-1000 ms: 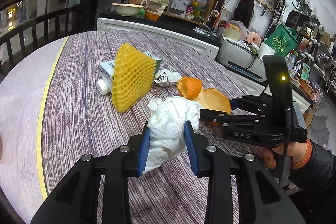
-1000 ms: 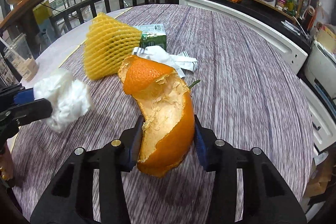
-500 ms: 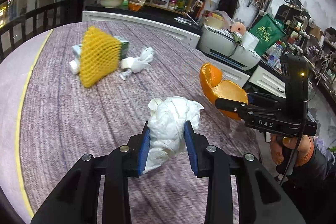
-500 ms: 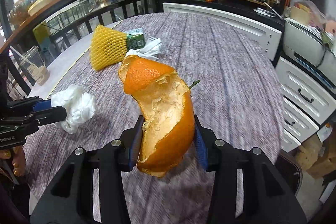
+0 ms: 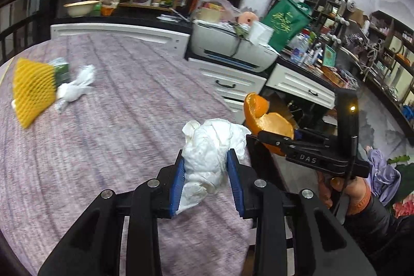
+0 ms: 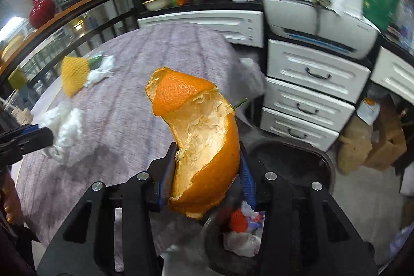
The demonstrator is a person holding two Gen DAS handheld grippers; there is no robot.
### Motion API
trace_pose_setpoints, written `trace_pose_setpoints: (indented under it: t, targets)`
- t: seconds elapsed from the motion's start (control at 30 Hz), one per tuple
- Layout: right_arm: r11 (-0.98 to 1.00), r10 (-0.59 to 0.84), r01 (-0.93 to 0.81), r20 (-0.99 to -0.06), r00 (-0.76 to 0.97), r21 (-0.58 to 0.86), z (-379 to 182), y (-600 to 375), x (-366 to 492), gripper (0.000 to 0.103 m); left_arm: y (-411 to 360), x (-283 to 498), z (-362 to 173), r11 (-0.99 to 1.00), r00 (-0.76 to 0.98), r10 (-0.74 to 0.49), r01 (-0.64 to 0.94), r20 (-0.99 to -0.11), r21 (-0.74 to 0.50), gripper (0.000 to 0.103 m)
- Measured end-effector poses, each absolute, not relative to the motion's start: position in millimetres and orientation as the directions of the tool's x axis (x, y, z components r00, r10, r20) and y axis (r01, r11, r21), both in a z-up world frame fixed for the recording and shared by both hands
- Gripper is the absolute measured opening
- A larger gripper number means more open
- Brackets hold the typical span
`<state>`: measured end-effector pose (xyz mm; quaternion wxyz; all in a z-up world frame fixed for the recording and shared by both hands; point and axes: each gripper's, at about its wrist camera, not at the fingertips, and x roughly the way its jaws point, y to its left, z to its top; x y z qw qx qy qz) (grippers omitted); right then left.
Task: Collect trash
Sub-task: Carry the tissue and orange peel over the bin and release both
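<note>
Both grippers have swung right since a second ago, off the pile of trash and toward the table edge; the orange peel that hung over mid-table now hangs past the rim. Purple-grey woodgrain table (image 5: 108,126) fills the left of both views. White drawer cabinet (image 6: 310,84) stands beyond the table edge with a printer (image 5: 233,48) on top. Dark round bin (image 6: 292,159) sits on the floor below the right gripper, some trash already inside, including an orange-red net and a crumpled white bag. Left gripper (image 5: 207,181) has its jaws closed narrow on a crumpled white tissue wad (image 5: 211,149), held up above the near table edge; blue pads (image 5: 178,183) press in from both sides. Right gripper (image 6: 205,177) has its jaws clamped on the orange peel (image 6: 204,146), a long curled strip with the pith side facing the camera and the top curling over; it is off the table, over the bin rim area. In the left wrist view the right gripper sits just right of the tissue, the peel close to the tissue, cannot tell if touching. Left behind at the far left of the table: yellow foam fruit net (image 5: 32,92), green carton (image 5: 60,70) partly behind it, and crumpled white wrapper (image 5: 76,89) just beside both. Motion blur on the background.
</note>
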<state>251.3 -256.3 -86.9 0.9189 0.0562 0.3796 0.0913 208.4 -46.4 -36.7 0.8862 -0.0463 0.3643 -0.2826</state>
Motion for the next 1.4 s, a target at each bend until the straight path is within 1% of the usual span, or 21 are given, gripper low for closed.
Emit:
trace_pose_setpoints:
  t: [0.17,0.3,0.4,0.6,0.67,0.7,0.77,0.8,0.83,1.03,1.27,1.4]
  targets:
    - [0.983,0.146,-0.019,-0.717,0.682,0.182,-109.7,-300.6,241.2,0.045,-87.8,211.3,-40.6,0.798,0.527,-0.576,0.528,-0.625,-0.290,0.032]
    - [0.977,0.125,0.047,-0.743,0.658,0.206,-130.8,-325.1,238.3,0.045,-117.3,212.7,-46.1,0.772,0.489,-0.596,0.566,-0.637,-0.289,0.032]
    - [0.977,0.093,0.090,-0.763,0.640,0.195,-148.2,-336.9,236.5,0.045,-136.4,212.0,-50.6,0.757,0.466,-0.604,0.588,-0.646,-0.284,0.032]
    - [0.964,0.089,0.148,-0.796,0.599,0.219,-179.3,-355.2,231.8,0.046,-157.8,212.3,-59.7,0.747,0.442,-0.602,0.606,-0.665,-0.273,0.032]
    - [0.960,0.090,0.162,-0.804,0.587,0.227,-187.1,-358.1,230.9,0.048,-160.4,213.4,-63.2,0.746,0.435,-0.601,0.605,-0.670,-0.277,0.032]
    - [0.959,0.094,0.167,-0.809,0.580,0.231,-191.7,-359.6,230.1,0.052,-162.3,214.1,-65.3,0.746,0.431,-0.600,0.605,-0.674,-0.278,0.032]
    - [0.957,0.097,0.168,-0.806,0.583,0.236,-195.7,-361.0,226.6,0.067,-167.1,215.7,-68.4,0.746,0.423,-0.597,0.605,-0.681,-0.278,0.032]
    - [0.956,0.085,0.179,-0.801,0.593,0.234,-196.1,-363.0,223.3,0.076,-169.5,216.8,-71.0,0.747,0.418,-0.594,0.604,-0.687,-0.279,0.032]
    - [0.954,0.068,0.192,-0.792,0.607,0.230,-194.8,-365.1,220.1,0.077,-171.7,217.4,-72.4,0.747,0.415,-0.593,0.603,-0.690,-0.280,0.032]
    - [0.944,0.028,0.235,-0.767,0.641,0.231,-186.8,-378.6,204.7,0.078,-186.1,221.1,-84.1,0.746,0.389,-0.586,0.602,-0.711,-0.286,0.032]
    - [0.928,-0.055,0.309,-0.743,0.667,0.208,-179.2,-403.8,181.7,0.078,-207.5,220.8,-98.3,0.737,0.356,-0.568,0.621,-0.742,-0.267,0.032]
    - [0.910,-0.091,0.352,-0.723,0.685,0.219,-174.1,-419.1,167.5,0.081,-221.2,221.7,-109.3,0.731,0.332,-0.554,0.632,-0.763,-0.256,0.032]
